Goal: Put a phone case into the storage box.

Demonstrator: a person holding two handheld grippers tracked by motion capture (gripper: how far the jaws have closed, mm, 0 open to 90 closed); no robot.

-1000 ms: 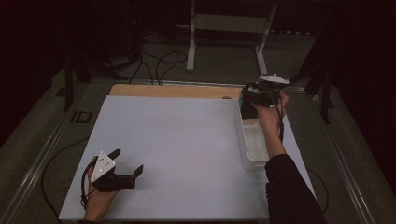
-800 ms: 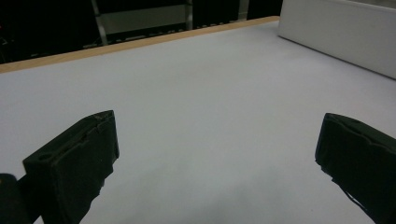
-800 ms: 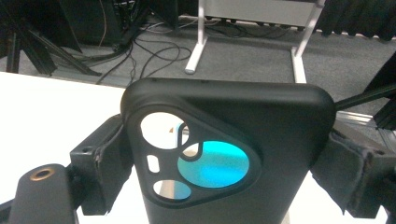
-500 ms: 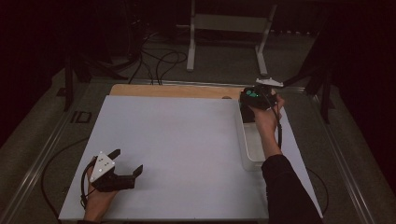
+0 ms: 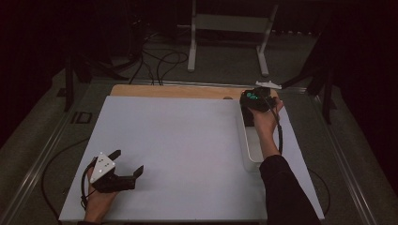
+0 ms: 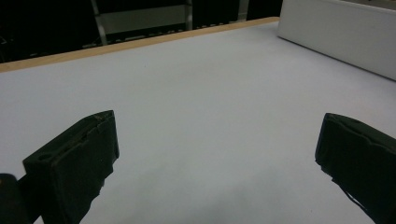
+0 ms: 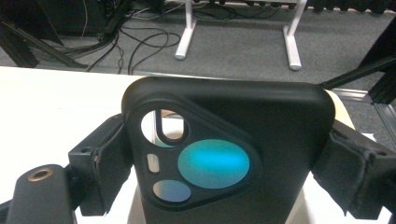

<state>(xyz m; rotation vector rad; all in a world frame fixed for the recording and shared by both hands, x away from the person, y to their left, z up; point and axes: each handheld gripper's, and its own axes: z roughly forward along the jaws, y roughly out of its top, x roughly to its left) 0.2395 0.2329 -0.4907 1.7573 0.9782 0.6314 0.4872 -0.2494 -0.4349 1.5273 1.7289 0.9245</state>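
Dark floor and cables frame the white table. Your right gripper, upper right, clamps the black phone case by its sides above the white bin, while your left gripper, lower left, rests spread wide, empty.

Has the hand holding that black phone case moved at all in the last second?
Barely. The right gripper, shut on the black phone case, sits over the far end of the white tray, about where it was. The left gripper rests unchanged.

phone case bottom cut off, bin contents hidden
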